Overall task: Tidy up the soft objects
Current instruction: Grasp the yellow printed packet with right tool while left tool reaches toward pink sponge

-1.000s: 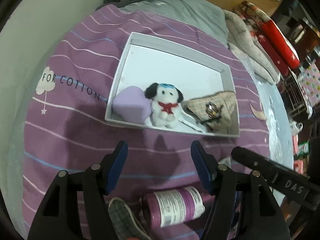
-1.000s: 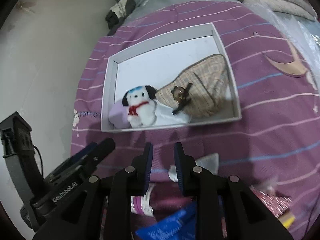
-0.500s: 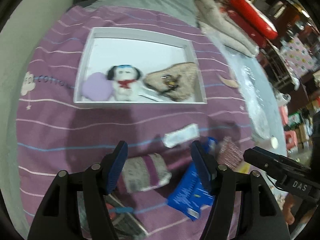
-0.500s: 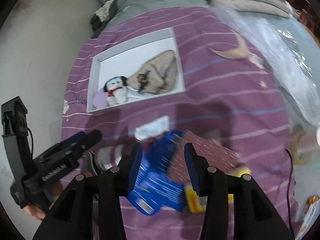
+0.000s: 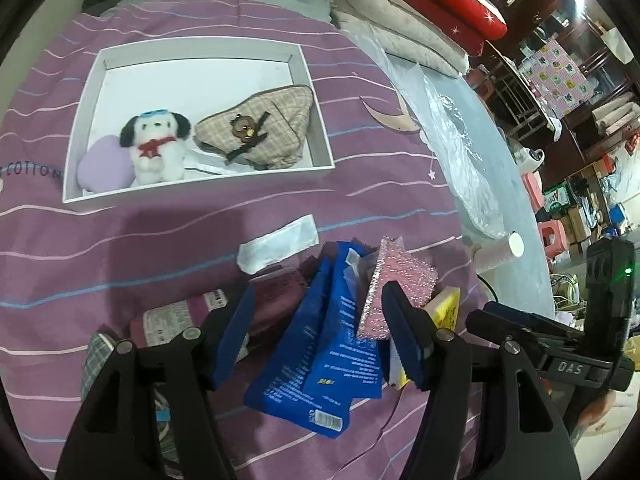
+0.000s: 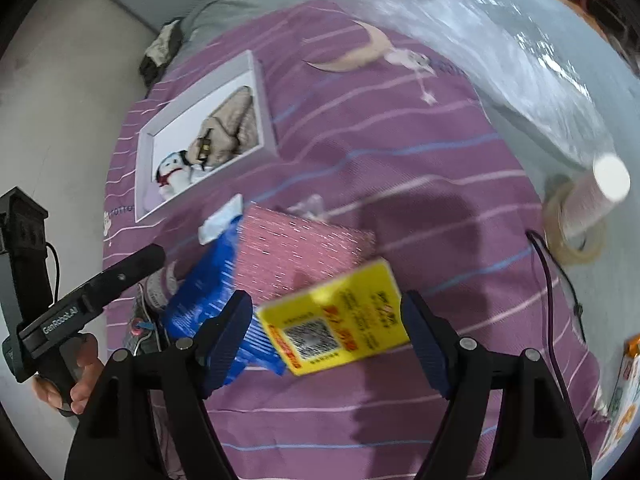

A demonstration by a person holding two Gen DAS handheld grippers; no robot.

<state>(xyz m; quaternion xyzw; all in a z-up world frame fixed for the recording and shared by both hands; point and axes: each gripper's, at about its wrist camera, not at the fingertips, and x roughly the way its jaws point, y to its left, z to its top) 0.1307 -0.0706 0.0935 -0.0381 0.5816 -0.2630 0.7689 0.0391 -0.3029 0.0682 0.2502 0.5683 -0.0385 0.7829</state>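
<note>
Right wrist: right tongs (image 6: 326, 332) (just opening) straddle yellow packet (image 6: 340, 320), untouched.

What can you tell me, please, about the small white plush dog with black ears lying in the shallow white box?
The small white plush dog has black floppy ears, a red scarf at its neck and pale blue goggles on its head. It looks soft and fluffy. It sits facing up near the front wall of the shallow white box, with a lilac cushion touching one side and a beige checked pouch on the other. Neither gripper is near it.
</note>
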